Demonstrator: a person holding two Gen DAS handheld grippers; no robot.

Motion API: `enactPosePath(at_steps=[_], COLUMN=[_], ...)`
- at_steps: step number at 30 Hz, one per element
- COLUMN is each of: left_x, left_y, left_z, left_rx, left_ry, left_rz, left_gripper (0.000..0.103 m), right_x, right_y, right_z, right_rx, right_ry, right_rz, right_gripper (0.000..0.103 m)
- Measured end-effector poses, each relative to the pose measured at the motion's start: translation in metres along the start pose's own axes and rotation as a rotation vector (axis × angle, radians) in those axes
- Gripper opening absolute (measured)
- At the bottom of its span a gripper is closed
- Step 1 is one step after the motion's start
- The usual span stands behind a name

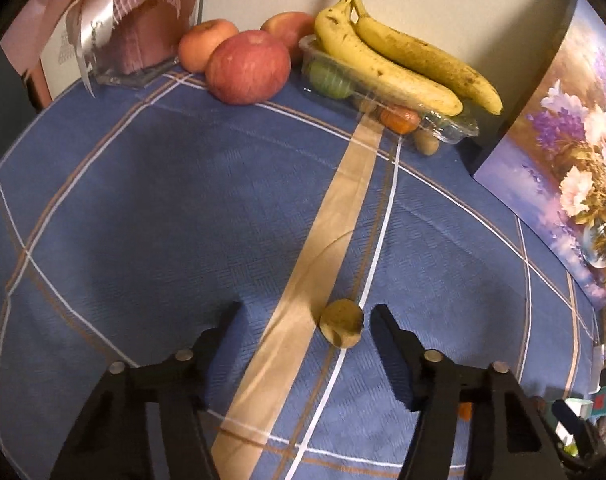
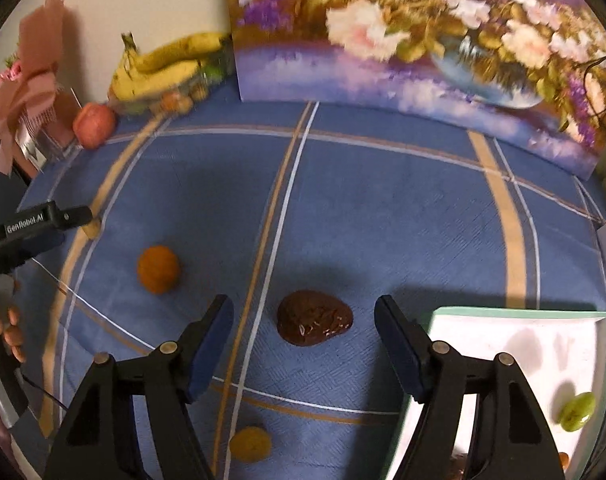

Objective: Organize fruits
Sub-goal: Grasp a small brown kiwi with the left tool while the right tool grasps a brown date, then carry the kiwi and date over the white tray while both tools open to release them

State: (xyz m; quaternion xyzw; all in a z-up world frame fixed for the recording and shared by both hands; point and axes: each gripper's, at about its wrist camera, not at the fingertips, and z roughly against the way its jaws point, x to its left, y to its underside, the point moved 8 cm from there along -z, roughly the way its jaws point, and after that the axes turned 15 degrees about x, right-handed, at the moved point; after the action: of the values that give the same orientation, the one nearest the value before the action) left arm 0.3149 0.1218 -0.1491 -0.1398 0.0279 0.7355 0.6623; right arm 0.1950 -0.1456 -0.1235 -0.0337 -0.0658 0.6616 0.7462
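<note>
A tabletop draped in a blue plaid cloth fills both wrist views. Well ahead of the right tool, a large flower painting leans upright at the far edge. Just beside this tool, on its right, lies a white tray with a green rim, holding a green grape-like fruit; it appears to be where the sorted fruit goes.

Far ahead of the left tool, a bunch of bananas rests on a clear plastic punnet, with red apples to its left beside a pink gift wrap.

The right tool's jaws stand apart, empty, straddling a dark brown, glossy fruit that lies on the cloth centred between the fingers, its long axis running across the gap; neither pad touches it. An orange fruit sits ahead and to the left, a yellowish one below the left finger.

The left tool's jaws are also apart and empty. A small tan round fruit lies between them, off-centre, close to the right finger but apparently not touching it. Each hand is nearest its own fruit, and each grasp probably needs only a short descent and closing.
</note>
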Motion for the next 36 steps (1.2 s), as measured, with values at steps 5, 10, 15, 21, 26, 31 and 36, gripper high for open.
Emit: enactPosePath(at_steps=[5,10,15,21,26,31,36], left_x=[-0.005,-0.013,-0.018,-0.02,-0.021,-0.028,-0.042], left_y=[-0.003,-0.003,-0.002,0.003,0.013,0.031,0.051], left_z=[-0.003,-0.007,-0.007,-0.005,0.002,0.018,0.054], left_rx=[-0.016,-0.012,-0.012,-0.003,0.014,0.032,-0.002], left_ry=[0.011,0.021,0.042,0.05,0.031,0.039,0.054], left_rz=[-0.022,-0.053,-0.068,-0.066,-0.045,-0.03,-0.025], left_gripper=[0.049,0.036,0.025,0.025,0.025,0.025,0.025], right_x=[-0.005,-0.01,-0.01,-0.01,-0.01,-0.007,-0.006], right_y=[0.001,0.004,0.005,0.006,0.006,0.011,0.025], right_z=[-0.013,-0.02,-0.021,-0.019,-0.01,0.01,0.034], right_rx=[0.028,0.048,0.05,0.05,0.042,0.026,0.007], right_ry=[0.011,0.007,-0.007,-0.016,-0.028,-0.036,-0.047], right_rz=[-0.011,-0.024,-0.027,-0.025,-0.022,-0.016,-0.021], right_gripper=[0.07,0.058,0.048,0.048,0.048,0.048,0.048])
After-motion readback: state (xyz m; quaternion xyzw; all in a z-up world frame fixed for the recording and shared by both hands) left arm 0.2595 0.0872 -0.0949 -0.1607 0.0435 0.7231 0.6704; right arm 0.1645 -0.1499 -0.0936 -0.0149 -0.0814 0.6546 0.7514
